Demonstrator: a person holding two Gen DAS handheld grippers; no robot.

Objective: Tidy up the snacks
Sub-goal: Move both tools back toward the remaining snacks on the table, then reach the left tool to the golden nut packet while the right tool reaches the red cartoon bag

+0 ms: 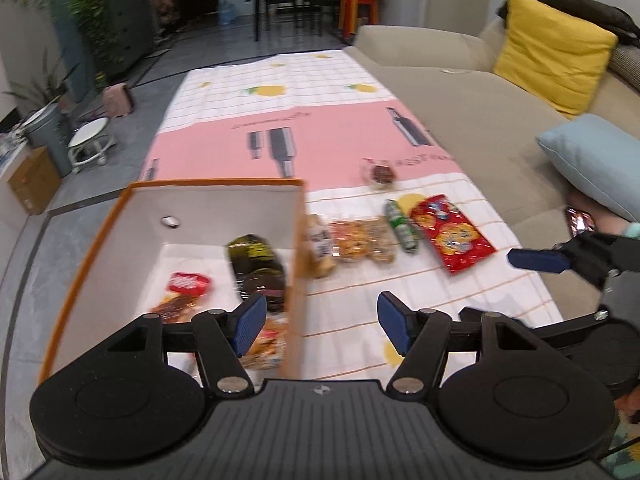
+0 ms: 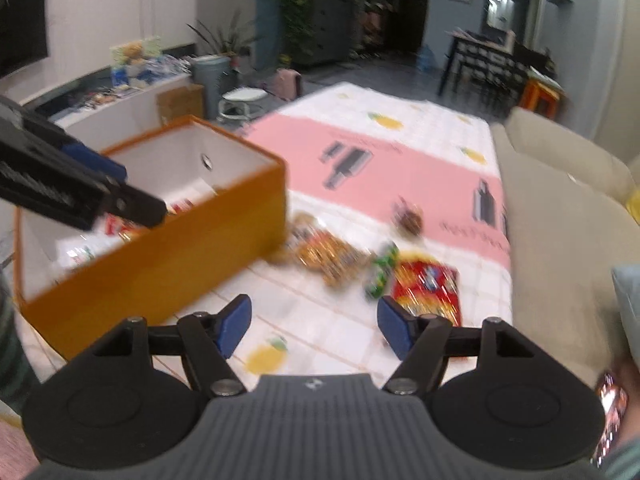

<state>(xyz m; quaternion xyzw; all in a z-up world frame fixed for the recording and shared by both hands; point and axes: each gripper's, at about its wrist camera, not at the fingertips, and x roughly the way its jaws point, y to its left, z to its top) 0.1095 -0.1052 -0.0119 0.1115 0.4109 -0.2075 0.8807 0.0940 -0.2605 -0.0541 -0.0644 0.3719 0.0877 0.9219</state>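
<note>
Checked cloth [image 1: 280,80] is spread on a table beside a beige sofa [image 1: 460,92]. Snacks [image 1: 366,242] are scattered by the orange box [image 1: 298,248]. Left gripper [image 1: 322,316] and right gripper [image 2: 314,322] are held agape, empty.

1. Orange box [image 1: 298,248] stands tall at the near left of the tablecloth [image 1: 352,312]; its right wall blocks any sideways pass.
2. Its open top is free, though a dark packet [image 1: 256,268] and other snacks crowd the floor.
3. Near, right of the box: bare cloth, wide open.
4. Further off, a row of snacks bars the way, ending in the red packet [image 1: 450,232].
5. Sofa [image 1: 480,120] walls off the right edge.
</note>
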